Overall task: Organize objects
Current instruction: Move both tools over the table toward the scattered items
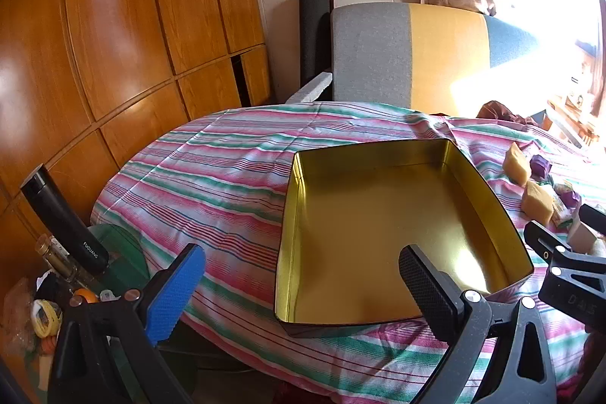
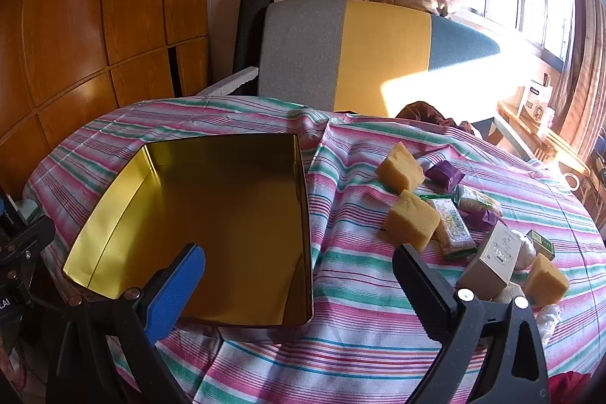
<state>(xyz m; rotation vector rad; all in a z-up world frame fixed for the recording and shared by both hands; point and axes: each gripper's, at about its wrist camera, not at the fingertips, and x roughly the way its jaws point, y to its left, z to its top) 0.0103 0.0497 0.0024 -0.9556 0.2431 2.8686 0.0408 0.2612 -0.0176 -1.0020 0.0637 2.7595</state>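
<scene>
- Left wrist view: your left claw (image 1: 301,290) hangs spread wide above the near edge of the bench, nothing between its blue pad and its black pad.
- The open gold-lined tin (image 1: 401,226) sits empty on the striped cloth (image 1: 212,169), straight ahead of that claw; the black finger overlaps the tin's near right corner in the picture.
- At the right edge you see part of your right claw's black frame, and beyond it two yellow sponge blocks.
- Right wrist view: your right claw (image 2: 299,279) is also spread wide and holds nothing; its blue finger overlaps the tin (image 2: 212,214), its black finger hangs over bare cloth.
- To the right of the tin lies the loose pile: a far sponge block (image 2: 401,166), a nearer one (image 2: 413,220), a third (image 2: 545,279) at the right, a purple packet (image 2: 447,175), a clear wrapped snack bar (image 2: 454,228) just beside the middle sponge, and a small beige carton (image 2: 492,258).
- A black flask (image 1: 64,218) stands tilted off the bench's left side.
</scene>
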